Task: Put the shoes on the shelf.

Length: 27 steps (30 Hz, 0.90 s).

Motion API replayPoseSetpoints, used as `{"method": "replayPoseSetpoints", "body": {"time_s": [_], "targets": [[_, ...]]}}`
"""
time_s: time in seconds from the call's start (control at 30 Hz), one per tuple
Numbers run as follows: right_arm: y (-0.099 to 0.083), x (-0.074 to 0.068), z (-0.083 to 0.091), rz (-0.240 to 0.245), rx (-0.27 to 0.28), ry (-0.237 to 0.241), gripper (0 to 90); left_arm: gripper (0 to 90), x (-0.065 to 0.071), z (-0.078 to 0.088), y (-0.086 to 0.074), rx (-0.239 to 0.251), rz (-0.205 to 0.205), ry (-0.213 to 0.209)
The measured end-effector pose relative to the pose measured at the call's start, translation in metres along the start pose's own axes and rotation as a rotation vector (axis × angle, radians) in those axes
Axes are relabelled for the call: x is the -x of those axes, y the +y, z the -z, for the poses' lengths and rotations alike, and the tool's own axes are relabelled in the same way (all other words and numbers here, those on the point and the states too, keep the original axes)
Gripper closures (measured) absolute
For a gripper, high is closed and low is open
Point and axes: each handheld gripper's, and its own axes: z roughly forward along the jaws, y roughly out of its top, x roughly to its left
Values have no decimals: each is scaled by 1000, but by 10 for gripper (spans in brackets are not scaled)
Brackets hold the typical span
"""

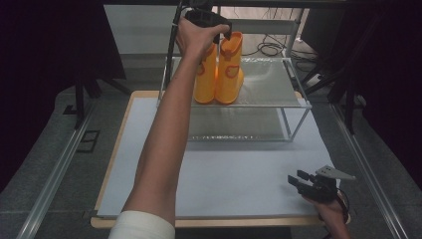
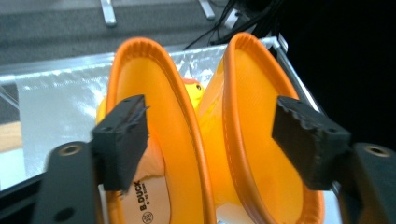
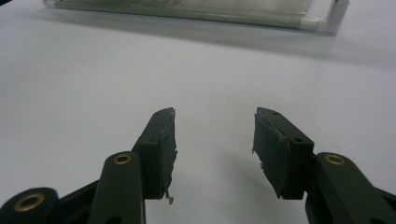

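Left gripper (image 1: pixel 222 31) is up over the rack's top shelf (image 1: pixel 271 82), at the tops of the two orange boots (image 1: pixel 221 69). Both boots stand upright, side by side and touching, near the left half of that shelf, toes toward me. In the left gripper view my jaws are spread wide, one hanging inside the left boot's (image 2: pixel 154 140) opening, the other inside the right boot's (image 2: pixel 261 126) opening, so the two adjoining rims sit between the pads; neither pad presses on rubber that I can see, so nothing is pinched. The shelf's right half is bare mesh with plenty of room out to the right rail; the boots' left side is close to the shelf's left edge, my forearm covers that corner so I can't tell how close. The lower shelf (image 1: pixel 239 124) under them looks free. Right gripper (image 1: pixel 302 180) sits low at the near right corner of the white table sheet (image 1: pixel 224 174), close to the front edge, jaws spread, nothing between them, pointing across open sheet toward the rack's base rail (image 3: pixel 187 11). Wide open sheet between rack and front edge.
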Motion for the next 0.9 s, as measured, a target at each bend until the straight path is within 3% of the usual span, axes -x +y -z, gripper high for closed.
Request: {"method": "replayPoseSetpoints", "body": {"time_s": [0.13, 0.3, 0.47, 0.53, 0.6, 0.73, 0.9], "targets": [[0, -1, 0, 2, -2, -1, 484, 429, -4, 9, -2, 28, -15, 4], [0, -1, -1, 2, -4, -1, 484, 506, -8, 21, -2, 62, -36, -5], [0, -1, -2, 6, -8, 0, 484, 546, -10, 30, -4, 75, -76, -43], [0, -2, -2, 5, -9, 0, 484, 559, -12, 33, -6, 85, -76, -79], [0, -2, -2, 5, -9, 0, 484, 576, -13, 37, -8, 87, -104, -67], [0, -2, -2, 5, -9, 1, 483, 594, -15, 44, -10, 86, -145, -82], [0, -3, -2, 11, -11, 1, 483, 618, -23, 54, -16, 79, -160, -84]]}}
